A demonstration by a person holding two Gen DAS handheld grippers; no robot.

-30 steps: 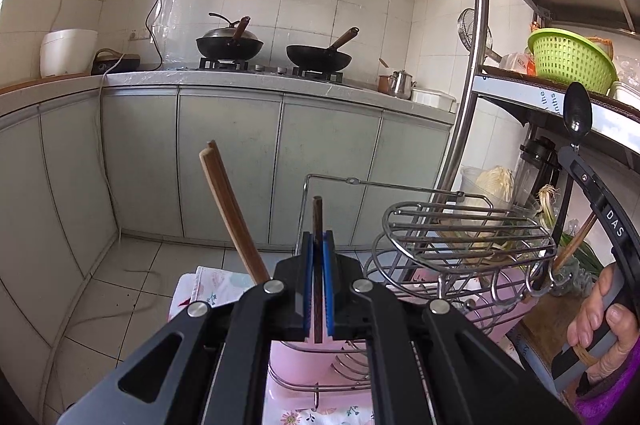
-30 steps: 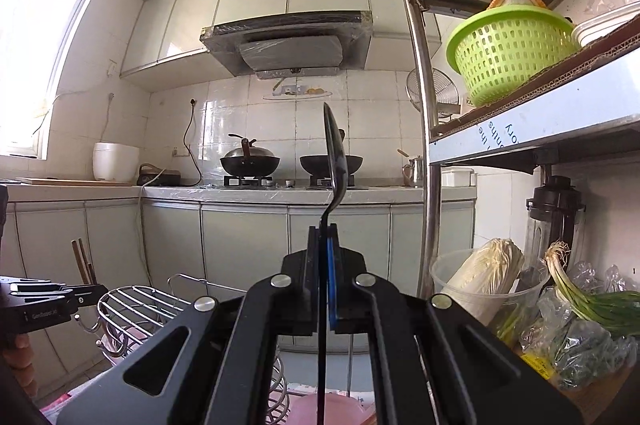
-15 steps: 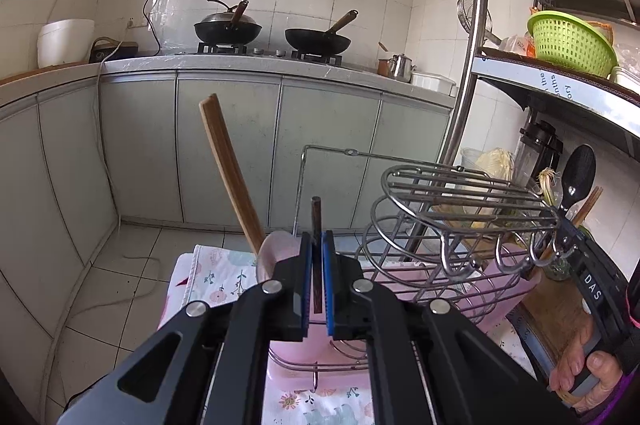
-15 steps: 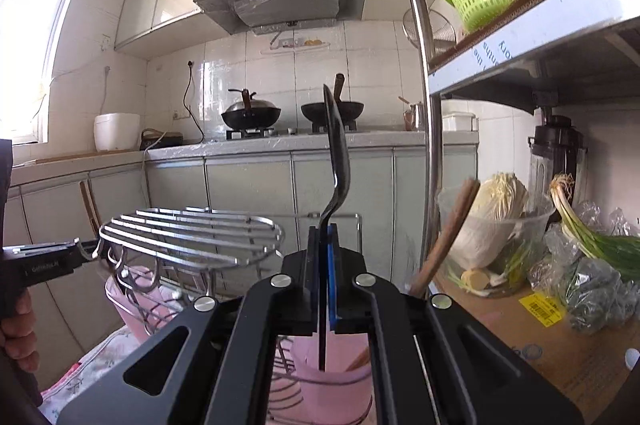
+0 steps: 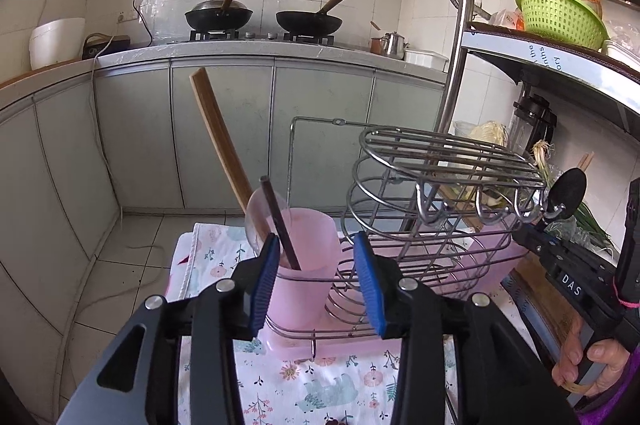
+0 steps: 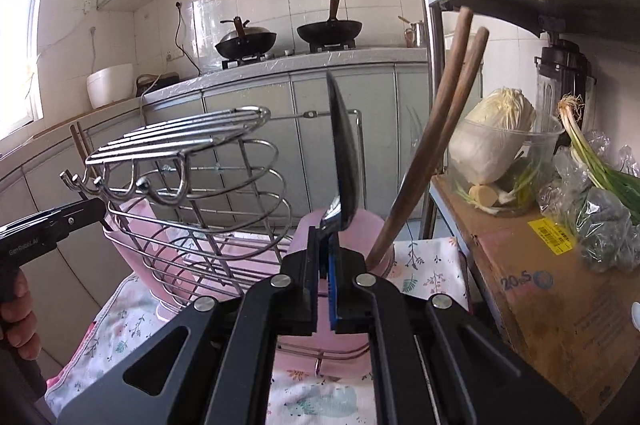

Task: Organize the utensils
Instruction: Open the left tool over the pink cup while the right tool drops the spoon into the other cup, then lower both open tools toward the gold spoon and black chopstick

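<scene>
My left gripper (image 5: 318, 279) is open just in front of a pink cup (image 5: 308, 257) at the left end of a wire rack (image 5: 440, 185). A dark chopstick (image 5: 280, 223) and light wooden chopsticks (image 5: 218, 141) stand in that cup. My right gripper (image 6: 329, 267) is shut on a black spoon (image 6: 342, 161), bowl up, over a second pink cup (image 6: 360, 229) that holds two brown chopsticks (image 6: 436, 129). The right gripper and spoon (image 5: 568, 191) also show in the left wrist view at far right.
The rack sits in a pink tray (image 5: 332, 345) on a floral cloth (image 5: 320, 385). A metal shelf post (image 6: 432, 97) rises on the right beside a cardboard box (image 6: 540, 285), a cabbage (image 6: 496, 137) and green onions. Kitchen cabinets and woks lie beyond.
My left gripper has opened and let go of the dark chopstick, which now stands in the pink cup. Both grippers have come down toward the rack; the right one still holds the spoon.
</scene>
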